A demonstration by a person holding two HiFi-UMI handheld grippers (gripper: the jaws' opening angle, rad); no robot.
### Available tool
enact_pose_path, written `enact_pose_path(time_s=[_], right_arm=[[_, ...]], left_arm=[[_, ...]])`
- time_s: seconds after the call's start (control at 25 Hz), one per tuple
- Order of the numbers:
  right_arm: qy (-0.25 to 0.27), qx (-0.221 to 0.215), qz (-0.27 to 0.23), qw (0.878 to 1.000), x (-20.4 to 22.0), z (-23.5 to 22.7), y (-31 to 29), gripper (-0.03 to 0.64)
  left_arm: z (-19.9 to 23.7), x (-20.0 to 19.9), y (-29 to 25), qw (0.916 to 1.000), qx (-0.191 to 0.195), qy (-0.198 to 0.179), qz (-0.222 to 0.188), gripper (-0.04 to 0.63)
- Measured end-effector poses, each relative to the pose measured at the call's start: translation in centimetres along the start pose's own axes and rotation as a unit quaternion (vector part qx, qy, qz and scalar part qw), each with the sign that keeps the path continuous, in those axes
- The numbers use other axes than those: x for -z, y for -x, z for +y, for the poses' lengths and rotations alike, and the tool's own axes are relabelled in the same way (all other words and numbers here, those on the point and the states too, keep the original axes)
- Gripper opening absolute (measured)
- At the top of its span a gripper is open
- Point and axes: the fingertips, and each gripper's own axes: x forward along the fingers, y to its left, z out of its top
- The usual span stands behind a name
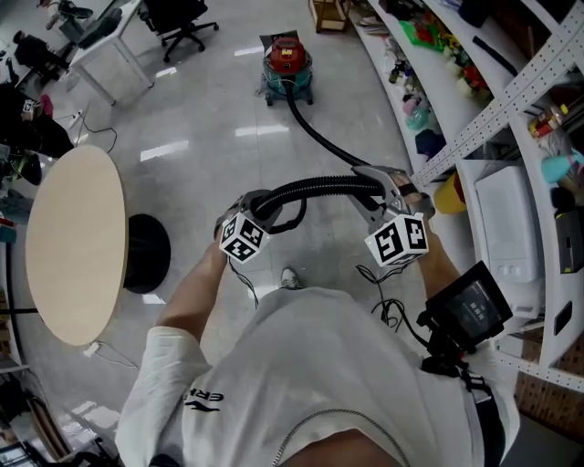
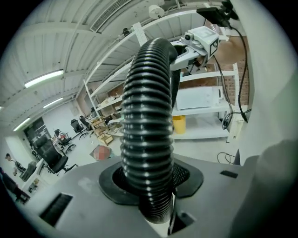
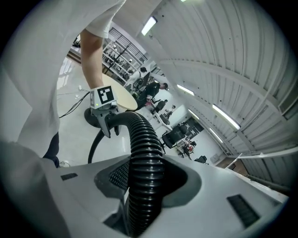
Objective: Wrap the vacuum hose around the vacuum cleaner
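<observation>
A red and teal vacuum cleaner (image 1: 287, 64) stands on the floor far ahead. Its black ribbed hose (image 1: 319, 189) runs from it across the floor, up to my right gripper (image 1: 388, 193), then arches over to my left gripper (image 1: 248, 216). Past the left gripper a short end of hose hangs down. In the left gripper view the hose (image 2: 146, 121) rises from between the jaws of the left gripper (image 2: 149, 181), which is shut on it, toward the right gripper (image 2: 195, 42). The right gripper (image 3: 144, 181) is likewise shut on the hose (image 3: 146, 153).
A round beige table (image 1: 73, 242) on a black base (image 1: 146, 254) stands to my left. White shelving (image 1: 511, 210) full of items lines the right side, with a yellow bin (image 1: 449, 196) at its foot. An office chair (image 1: 178, 23) and a desk are far left.
</observation>
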Motion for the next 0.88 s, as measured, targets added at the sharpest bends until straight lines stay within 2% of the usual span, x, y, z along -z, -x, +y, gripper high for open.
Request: enact_pose_path(time_s=[0.24,0.4,0.64,0.88], right_arm=[[-0.004,0.011,0.003,1.0,0.0,-2.6,-2.4,0.156],[-0.008,0.025,0.009,1.0,-0.3,-4.8,-3.8,0.156],[-0.02,0.037,0.019,0.999,0.1,-7.4,-5.1,0.156],[-0.041,0.047,0.022,0.998,0.3,-8.6,-6.2,0.158]], left_arm=[[5.4,0.8,-2.2,0.9992,-0.039,-0.003,0.004,0.112],[8.8,1.8,-3.1,0.9984,-0.055,0.01,-0.001,0.129],[11.8,4.1,-4.8,0.9987,-0.044,0.023,-0.013,0.155],[12.4,5.0,-7.4,0.9986,-0.013,0.038,-0.033,0.161]])
